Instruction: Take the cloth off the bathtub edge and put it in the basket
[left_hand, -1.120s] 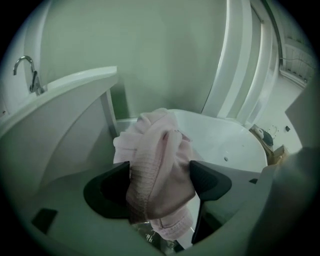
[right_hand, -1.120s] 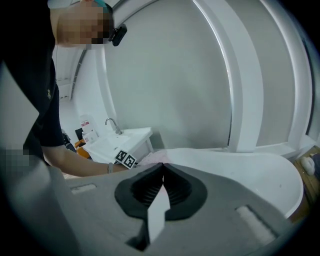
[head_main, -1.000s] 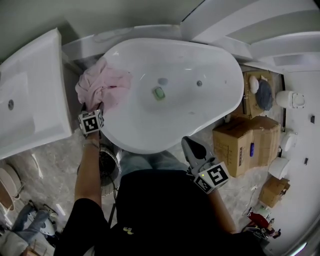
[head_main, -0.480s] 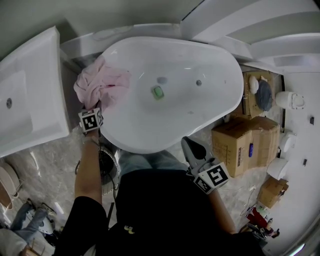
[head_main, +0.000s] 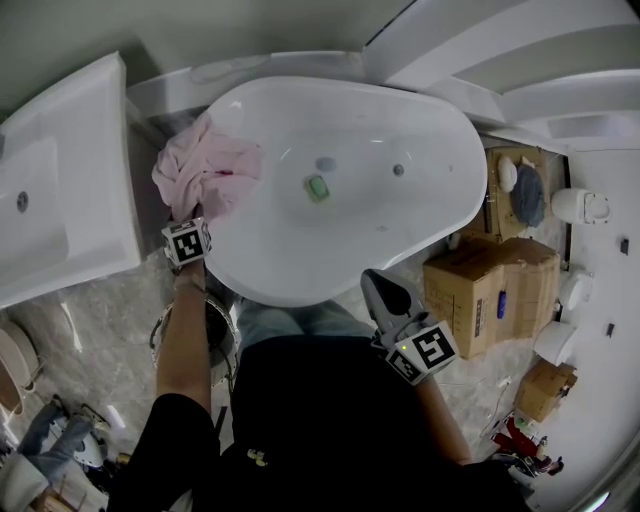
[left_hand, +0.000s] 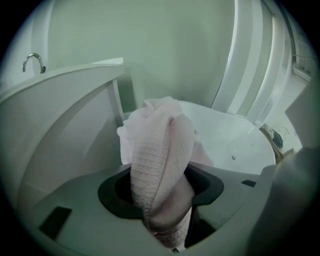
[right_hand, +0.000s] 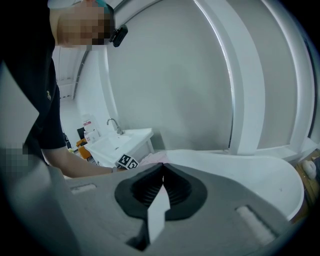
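A crumpled pink cloth (head_main: 205, 175) lies over the near left rim of the white bathtub (head_main: 400, 120). My left gripper (head_main: 192, 220) is at the cloth's near end. Its jaws have just been closing, and in the left gripper view a fold of the cloth (left_hand: 160, 150) is pinched between them (left_hand: 162, 172). A wire basket (head_main: 228, 325) stands on the floor under my left forearm, mostly hidden by it. My right gripper (head_main: 385, 290) hangs by the tub's near rim, away from the cloth, shut with nothing in it (right_hand: 162, 167).
A white washbasin cabinet (head_main: 60, 200) stands close to the left of the cloth. A small green object (head_main: 318, 187) lies in the tub near the drain. Cardboard boxes (head_main: 490, 285) sit on the floor to the right of the tub.
The left gripper has stayed at the cloth's near end with barely any shift. The cloth's near edge looks slightly more gathered. The right gripper has not moved.
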